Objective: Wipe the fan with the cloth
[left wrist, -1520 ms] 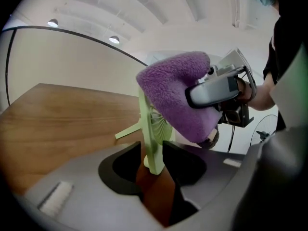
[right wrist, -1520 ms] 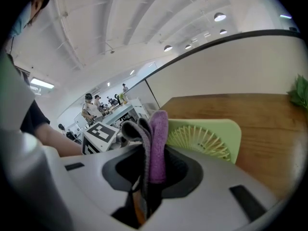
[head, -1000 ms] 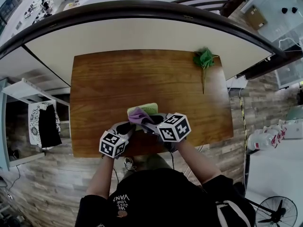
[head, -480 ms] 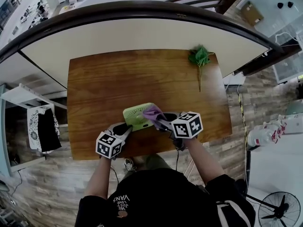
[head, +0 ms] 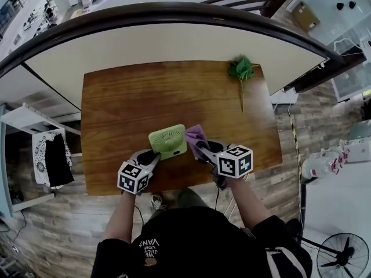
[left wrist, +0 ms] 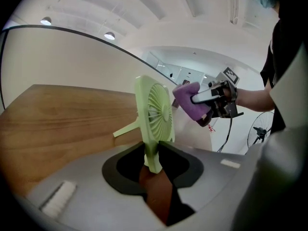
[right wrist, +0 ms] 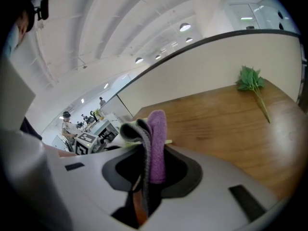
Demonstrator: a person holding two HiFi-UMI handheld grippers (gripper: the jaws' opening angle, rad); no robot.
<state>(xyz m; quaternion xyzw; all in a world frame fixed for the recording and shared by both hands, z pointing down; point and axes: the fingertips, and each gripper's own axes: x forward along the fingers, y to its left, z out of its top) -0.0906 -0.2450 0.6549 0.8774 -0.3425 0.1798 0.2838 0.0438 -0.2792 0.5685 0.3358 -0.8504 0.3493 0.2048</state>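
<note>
left gripper (left wrist: 153, 159) is clamped narrowly on the green fan (left wrist: 156, 112) at its lower edge (fan upright); right gripper (right wrist: 147, 170) pinches the purple cloth (right wrist: 157, 138), just beside the fan.

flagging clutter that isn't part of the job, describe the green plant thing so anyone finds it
Find the brown wooden table; go to its far right corner. The leafy sprig lies there alone: dark green leaves on a thin stem pointing back toward the person, unlike the pale-green plastic fan near the front edge.
</note>
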